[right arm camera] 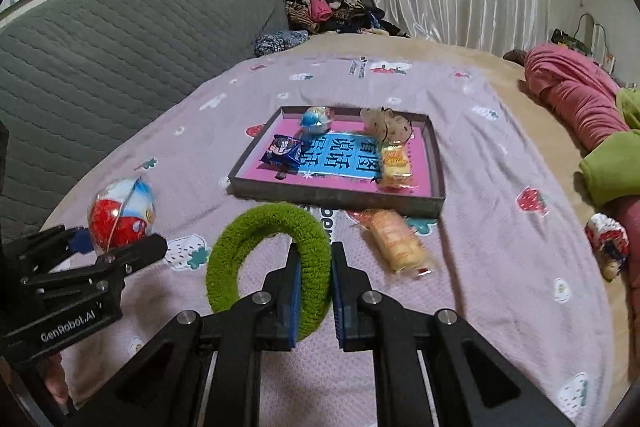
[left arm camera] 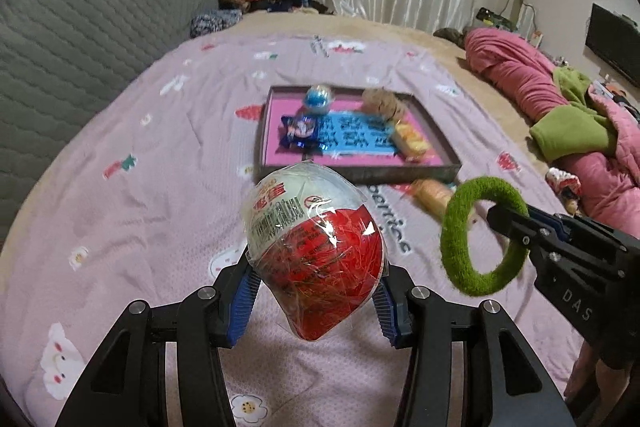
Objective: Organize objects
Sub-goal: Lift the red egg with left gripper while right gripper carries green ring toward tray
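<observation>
My left gripper (left arm camera: 316, 301) is shut on a red and white wrapped toy egg (left arm camera: 316, 247), held up above the pink bedsheet; the egg (right arm camera: 120, 213) and that gripper (right arm camera: 116, 247) also show at the left of the right wrist view. My right gripper (right arm camera: 314, 283) is shut on the right side of a fuzzy green ring (right arm camera: 272, 259), also lifted off the bed; the ring (left arm camera: 480, 235) hangs at the right of the left wrist view. Beyond both lies a shallow grey tray (right arm camera: 340, 197) with a pink and blue floor, holding a blue ball, a blue snack pack, a yellow snack pack and a brown spotted item.
A wrapped yellow snack roll (right arm camera: 396, 241) lies on the sheet just in front of the tray (left arm camera: 360, 175). A grey quilted headboard (left arm camera: 80, 39) runs along the left. Pink and green bedding (left arm camera: 560, 115) is heaped at the right, clothes are piled at the far end.
</observation>
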